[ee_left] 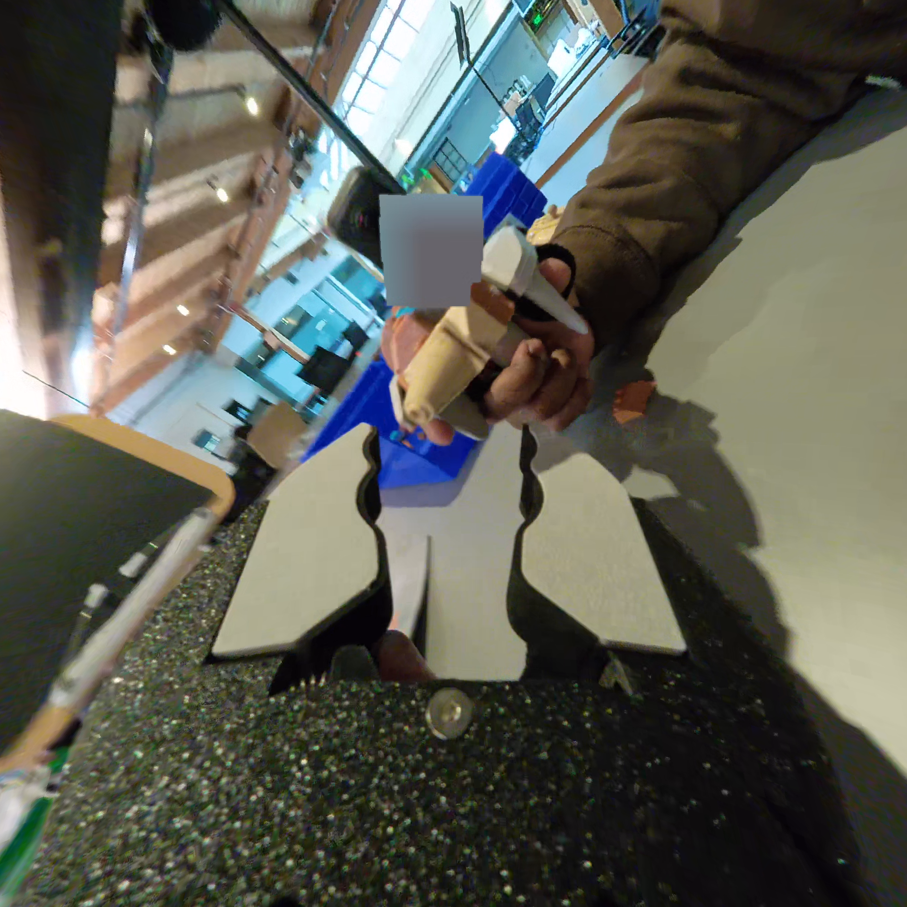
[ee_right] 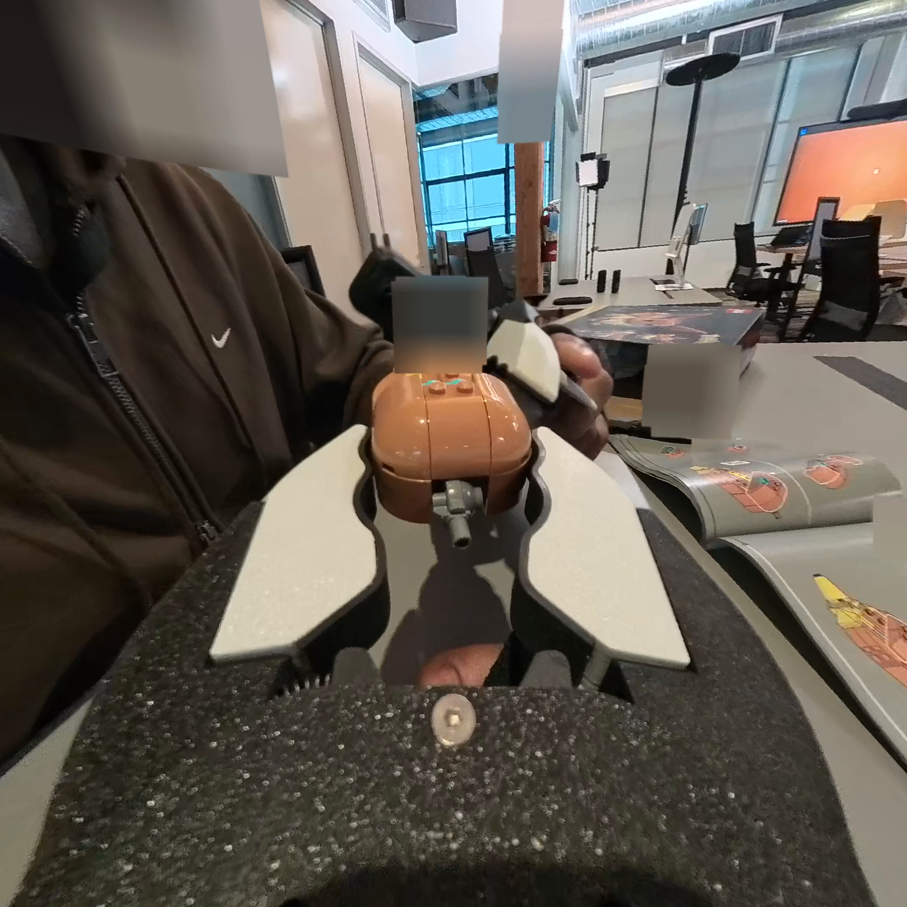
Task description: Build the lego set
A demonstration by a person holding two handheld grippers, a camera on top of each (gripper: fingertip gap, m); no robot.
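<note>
In the right wrist view my right gripper [ee_right: 449, 437] is shut on a rounded brown lego assembly [ee_right: 444, 437], held above the grey table [ee_right: 810, 392]. Studs show on the assembly's top and a grey pin piece [ee_right: 456, 510] sticks out of its underside towards the camera. My left gripper [ee_left: 447, 441] is open with nothing between its jaws. It points at the right gripper [ee_left: 491, 319] and the brown assembly [ee_left: 491, 300], which a hand [ee_left: 535, 387] holds just beyond its tips. The left gripper also shows in the right wrist view [ee_right: 525, 365], behind the assembly.
An open instruction booklet [ee_right: 785, 491] lies on the table to the right, with the set's box [ee_right: 687, 329] behind it. A blue bin [ee_left: 417, 466] stands ahead of the left gripper, and a loose orange-brown piece [ee_left: 635, 400] lies on the table. A person in a brown hoodie [ee_right: 172, 368] is close on the left. Less than 4 cm separates the two grippers' tips.
</note>
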